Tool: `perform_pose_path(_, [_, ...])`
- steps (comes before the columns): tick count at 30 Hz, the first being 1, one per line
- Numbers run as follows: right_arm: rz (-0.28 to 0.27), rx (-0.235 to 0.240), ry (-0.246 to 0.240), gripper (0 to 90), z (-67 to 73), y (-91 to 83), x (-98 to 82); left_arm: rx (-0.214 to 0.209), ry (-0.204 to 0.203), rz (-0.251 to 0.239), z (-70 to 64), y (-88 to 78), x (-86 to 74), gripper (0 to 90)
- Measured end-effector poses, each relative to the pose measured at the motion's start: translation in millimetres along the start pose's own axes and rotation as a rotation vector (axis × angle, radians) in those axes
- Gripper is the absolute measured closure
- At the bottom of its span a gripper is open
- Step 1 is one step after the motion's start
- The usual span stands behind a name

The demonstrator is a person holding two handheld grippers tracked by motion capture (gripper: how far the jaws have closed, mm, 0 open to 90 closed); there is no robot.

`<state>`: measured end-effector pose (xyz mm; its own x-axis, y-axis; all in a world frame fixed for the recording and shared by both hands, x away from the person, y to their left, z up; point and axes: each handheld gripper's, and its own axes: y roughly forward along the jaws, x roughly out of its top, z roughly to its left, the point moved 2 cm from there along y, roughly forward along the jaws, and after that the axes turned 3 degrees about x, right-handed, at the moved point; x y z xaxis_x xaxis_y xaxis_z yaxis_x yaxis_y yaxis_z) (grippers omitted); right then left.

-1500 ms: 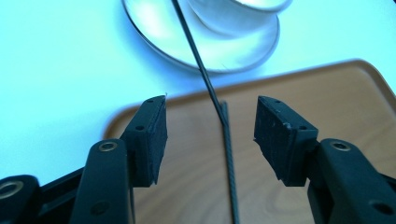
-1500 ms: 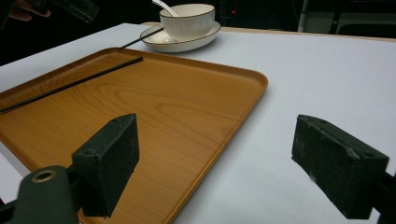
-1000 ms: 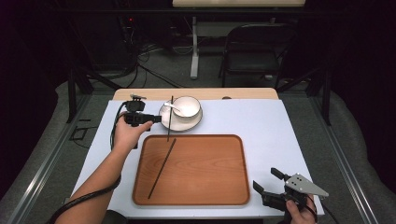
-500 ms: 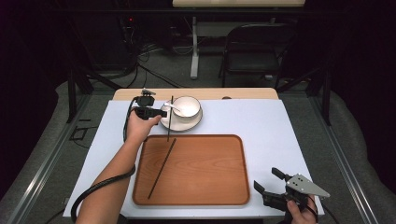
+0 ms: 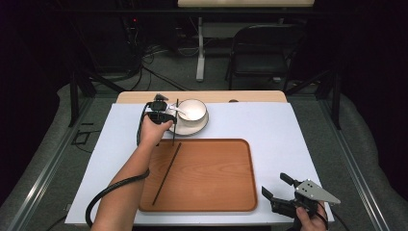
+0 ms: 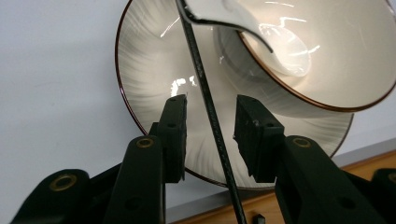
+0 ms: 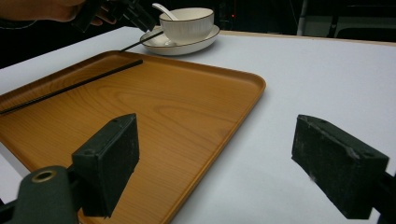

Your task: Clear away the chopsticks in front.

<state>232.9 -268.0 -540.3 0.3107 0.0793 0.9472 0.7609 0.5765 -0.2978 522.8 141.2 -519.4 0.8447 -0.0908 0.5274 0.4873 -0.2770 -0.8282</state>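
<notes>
Straddling a black chopstick [image 6: 208, 105] over the saucer [image 6: 144, 88], left gripper [image 6: 210, 123] jaws apart, not touching it. Bowl [image 5: 191, 109] and white spoon [image 6: 261, 37] on the saucer, bowl rim cut off in the left gripper view. Second chopstick [image 5: 167, 172] lying on the wooden tray [image 5: 216, 183]. Right gripper [image 5: 276, 191] wide open, empty, over the bench [image 5: 279, 130]. No readable writing anywhere.

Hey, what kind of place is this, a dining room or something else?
Probably a lab or recording studio, not a dining room. A white-covered table stands on a metal frame in a dark room, cables trail on the floor behind, and a person works hand-held grippers over a tray.
</notes>
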Motion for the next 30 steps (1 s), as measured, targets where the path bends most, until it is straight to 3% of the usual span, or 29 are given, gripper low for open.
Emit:
perform_pose_path(4, [-0.002, 0.002, 0.000, 14.5, -0.1, 0.2, -0.1, -0.039, -0.050, 0.003, 5.3, 5.8, -1.3, 66.7])
perform_pose_path(10, [0.000, 0.003, 0.001, 14.5, 0.3, 0.2, 0.0, -0.038, -0.075, 0.010, 6.5, 10.1, -1.2, 68.3])
perform_pose_path(16, [-0.002, 0.002, 0.003, 14.5, 0.4, 0.0, 0.0, -0.071, -0.119, 0.062, 7.1, 14.8, -0.3, 72.6])
perform_pose_path(21, [-0.006, 0.001, 0.003, 14.5, 0.5, -0.3, -0.1, -0.074, -0.165, 0.112, 5.7, 19.0, 1.3, 77.4])
perform_pose_path(24, [-0.005, 0.001, 0.003, 14.5, 0.2, -0.6, -0.2, -0.071, -0.169, 0.130, 5.4, 20.2, 2.3, 80.2])
perform_pose_path(30, [-0.006, -0.001, 0.005, 14.5, 0.4, -1.5, -0.4, -0.069, -0.197, 0.135, 7.2, 21.1, 2.6, 85.0])
